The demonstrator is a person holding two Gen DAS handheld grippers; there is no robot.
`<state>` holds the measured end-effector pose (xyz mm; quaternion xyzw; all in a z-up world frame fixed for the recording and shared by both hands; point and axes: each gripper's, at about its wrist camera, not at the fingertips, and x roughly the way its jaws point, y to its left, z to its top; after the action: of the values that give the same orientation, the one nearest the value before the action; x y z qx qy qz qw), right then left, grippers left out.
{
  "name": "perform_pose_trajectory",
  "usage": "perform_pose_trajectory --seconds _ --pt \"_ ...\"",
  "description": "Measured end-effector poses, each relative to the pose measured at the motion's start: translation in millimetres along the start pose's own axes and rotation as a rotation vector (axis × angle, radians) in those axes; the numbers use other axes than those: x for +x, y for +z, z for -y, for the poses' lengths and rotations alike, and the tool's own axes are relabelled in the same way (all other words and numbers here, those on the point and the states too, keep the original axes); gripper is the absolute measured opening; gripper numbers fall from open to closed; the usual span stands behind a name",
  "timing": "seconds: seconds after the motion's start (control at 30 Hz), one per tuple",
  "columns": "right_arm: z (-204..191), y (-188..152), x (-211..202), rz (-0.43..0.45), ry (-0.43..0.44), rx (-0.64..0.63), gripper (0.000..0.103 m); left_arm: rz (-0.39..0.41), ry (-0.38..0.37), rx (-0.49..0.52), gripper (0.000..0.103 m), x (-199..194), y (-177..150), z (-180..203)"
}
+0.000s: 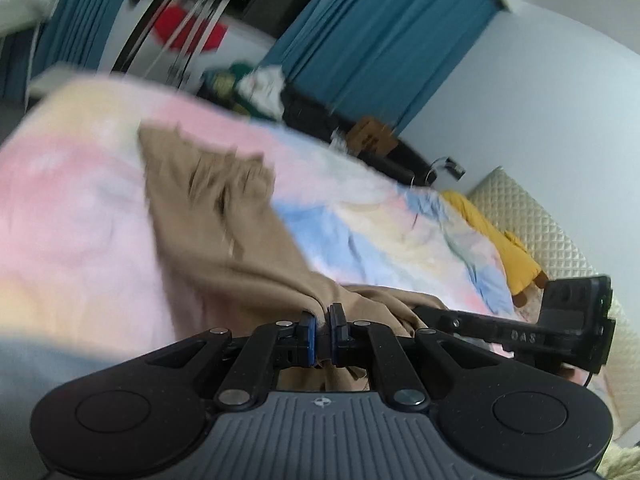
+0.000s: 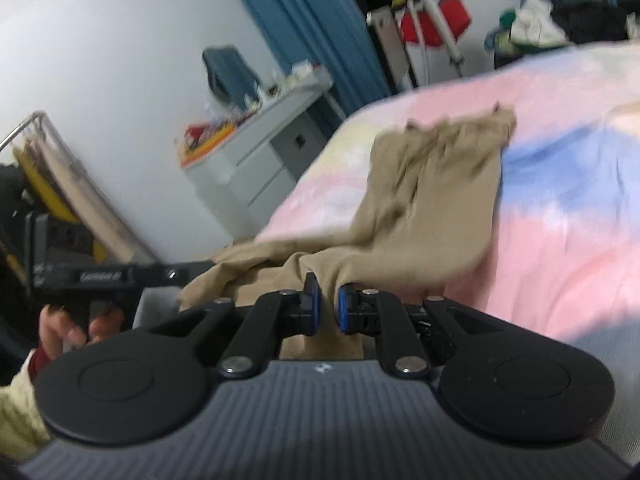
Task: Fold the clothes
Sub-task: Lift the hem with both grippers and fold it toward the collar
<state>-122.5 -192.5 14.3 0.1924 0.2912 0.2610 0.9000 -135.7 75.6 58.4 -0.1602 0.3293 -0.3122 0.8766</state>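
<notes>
Left wrist view: the left gripper has its 2 blue-padded fingers nearly together, pinching a bunched edge of the tan garment. From that pinch the cloth runs forward and to the left across the pastel bedspread, so its long axis lies away from the gripper, toward the far edge of the bed. The far end lies flat but rumpled; the picture is blurred there, and I cannot tell what kind of garment it is. The right gripper shows just to the right, level with the near edge of the cloth.

Right wrist view: the right gripper holds a fold of the same tan garment between its fingers, which stand a little wider apart than the left pair, with cloth filling the gap. Here the garment stretches forward and to the right. The left gripper, held in a hand, sits just to the left.

Both grippers hold the near edge side by side, neither clearly nearer the far end. By my judgement, any coming fold turns on carrying this near edge along the long axis.
</notes>
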Motion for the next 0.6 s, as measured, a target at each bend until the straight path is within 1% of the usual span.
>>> perform_pose_trajectory --seconds 0.1,0.23,0.27,0.37,0.43,0.5,0.6 --pt "5 46 20 0.085 -0.033 -0.045 0.013 0.057 0.011 0.026 0.007 18 35 -3" --pt "26 100 60 0.162 -0.08 -0.06 0.013 0.132 0.027 0.061 0.007 42 81 -7" --pt "32 112 72 0.181 -0.095 -0.06 0.013 0.148 0.039 0.071 0.007 51 94 -9" --pt "56 139 115 0.207 -0.149 -0.048 0.013 0.173 0.122 0.106 0.008 98 130 -25" --pt "78 149 147 0.195 -0.186 -0.029 0.013 0.168 0.171 0.121 0.008 136 144 -40" --pt "100 155 179 0.174 -0.224 -0.011 0.013 0.134 0.201 0.111 0.008 174 152 -60" --pt "137 145 216 0.115 -0.252 0.035 0.013 0.071 0.219 0.097 0.009 225 155 -94"
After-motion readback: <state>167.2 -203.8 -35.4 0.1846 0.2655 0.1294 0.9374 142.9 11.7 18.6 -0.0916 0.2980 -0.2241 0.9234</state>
